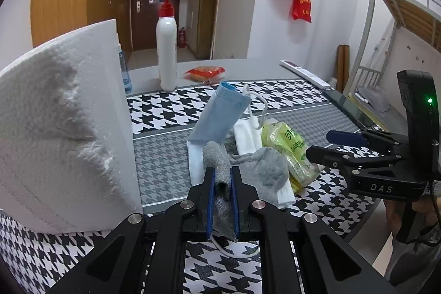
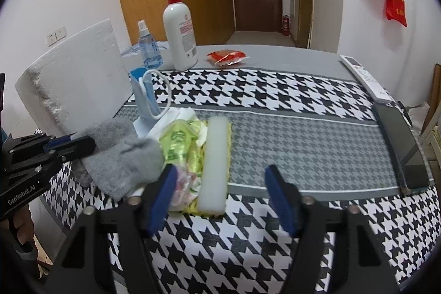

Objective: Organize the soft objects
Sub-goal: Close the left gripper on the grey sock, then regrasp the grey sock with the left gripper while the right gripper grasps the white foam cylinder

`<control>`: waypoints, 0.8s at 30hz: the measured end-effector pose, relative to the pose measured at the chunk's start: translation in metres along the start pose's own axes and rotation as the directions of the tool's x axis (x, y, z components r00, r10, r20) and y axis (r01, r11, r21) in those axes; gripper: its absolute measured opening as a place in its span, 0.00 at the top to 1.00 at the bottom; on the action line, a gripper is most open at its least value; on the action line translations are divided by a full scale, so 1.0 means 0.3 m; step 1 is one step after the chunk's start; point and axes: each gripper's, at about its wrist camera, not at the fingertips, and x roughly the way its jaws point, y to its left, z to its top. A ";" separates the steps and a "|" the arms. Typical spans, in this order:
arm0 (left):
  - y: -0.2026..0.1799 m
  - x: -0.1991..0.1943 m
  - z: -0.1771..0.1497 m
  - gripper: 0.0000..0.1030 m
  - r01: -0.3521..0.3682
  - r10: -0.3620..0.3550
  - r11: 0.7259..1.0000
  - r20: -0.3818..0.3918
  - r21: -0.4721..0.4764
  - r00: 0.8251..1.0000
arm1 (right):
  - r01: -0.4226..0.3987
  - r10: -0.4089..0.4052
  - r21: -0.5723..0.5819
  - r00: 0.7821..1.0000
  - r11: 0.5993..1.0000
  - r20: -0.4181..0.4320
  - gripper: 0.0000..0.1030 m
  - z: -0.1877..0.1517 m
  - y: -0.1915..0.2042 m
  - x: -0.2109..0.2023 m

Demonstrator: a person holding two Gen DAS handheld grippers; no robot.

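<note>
Nearest to the left wrist camera, the left gripper (image 1: pixel 222 200) has its blue-padded fingers (image 1: pixel 210 200) pressed together on one end of a soft grey knitted sock (image 1: pixel 264 172), and the rest of the sock lies over the pile on the table (image 1: pixel 165 161) with the black-and-white houndstooth cloth. The pile seems already gathered: a pale blue face mask (image 1: pixel 217 115), a folded white cloth (image 1: pixel 248 137) and a yellow-green plastic pack of tissues (image 1: pixel 289 148) lie touching each other, so I judge the task well advanced, with the sock probably one of the last pieces to settle. The right gripper (image 2: pixel 223 197) hovers near the front of the pile with fingers wide apart, holding nothing. Only the right wrist view shows the long white sponge with a yellow back (image 2: pixel 216 161), lying just beside the tissue pack, and a small blue spray bottle (image 2: pixel 148 48). Only the left view shows clearly the grip on the sock, and the big white foam block (image 1: pixel 63 123) standing close at the left.
</note>
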 end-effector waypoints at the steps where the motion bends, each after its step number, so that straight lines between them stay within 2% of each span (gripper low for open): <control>1: 0.003 -0.003 -0.001 0.89 0.005 -0.005 1.000 0.001 -0.003 1.000 | -0.003 0.003 -0.002 1.000 1.000 -0.002 0.40 0.000 0.002 0.000; 2: 0.005 -0.005 -0.003 0.89 0.007 -0.007 1.000 0.001 -0.005 1.000 | -0.012 0.012 0.004 1.000 1.000 0.005 0.45 0.001 0.002 -0.007; 3: 0.006 -0.005 -0.005 0.89 0.006 -0.006 1.000 0.000 -0.005 1.000 | -0.018 0.018 0.010 1.000 1.000 0.012 0.46 0.004 -0.001 -0.011; 8: 0.007 -0.004 -0.009 0.89 0.012 -0.012 1.000 -0.003 -0.011 1.000 | -0.011 0.010 0.032 0.999 0.999 0.030 0.46 0.009 -0.021 -0.037; 13: 0.009 -0.018 -0.010 0.89 0.007 -0.007 1.000 -0.001 -0.009 1.000 | 0.013 -0.012 0.003 1.000 1.000 -0.022 0.46 0.000 -0.006 0.011; 16: 0.008 -0.030 -0.019 0.89 -0.001 0.001 1.000 -0.001 -0.006 1.000 | 0.015 -0.016 -0.015 0.999 1.000 -0.044 0.58 -0.004 0.008 0.038; 17: 0.008 -0.033 -0.022 0.89 -0.003 0.003 1.000 -0.002 -0.006 1.000 | 0.023 -0.024 -0.016 0.998 1.000 -0.050 0.66 -0.005 0.009 0.044; 20: 0.011 -0.034 -0.032 0.89 -0.009 0.008 1.000 -0.004 -0.012 1.000 | 0.015 -0.016 -0.018 0.998 1.000 -0.061 0.69 -0.009 0.008 0.052; 22: 0.011 -0.030 -0.037 0.87 -0.010 0.010 1.000 -0.008 -0.012 1.000 | 0.010 -0.012 -0.020 0.997 1.000 -0.071 0.69 -0.009 0.011 0.063; 23: 0.010 -0.027 -0.040 0.83 -0.010 0.009 1.000 -0.011 -0.010 1.000 | 0.008 -0.009 -0.019 0.997 1.000 -0.074 0.69 -0.010 0.011 0.067; 24: 0.010 -0.024 -0.039 0.73 -0.009 0.009 1.000 -0.012 -0.010 1.000 | 0.003 -0.005 -0.019 0.997 1.000 -0.077 0.69 -0.008 0.012 0.071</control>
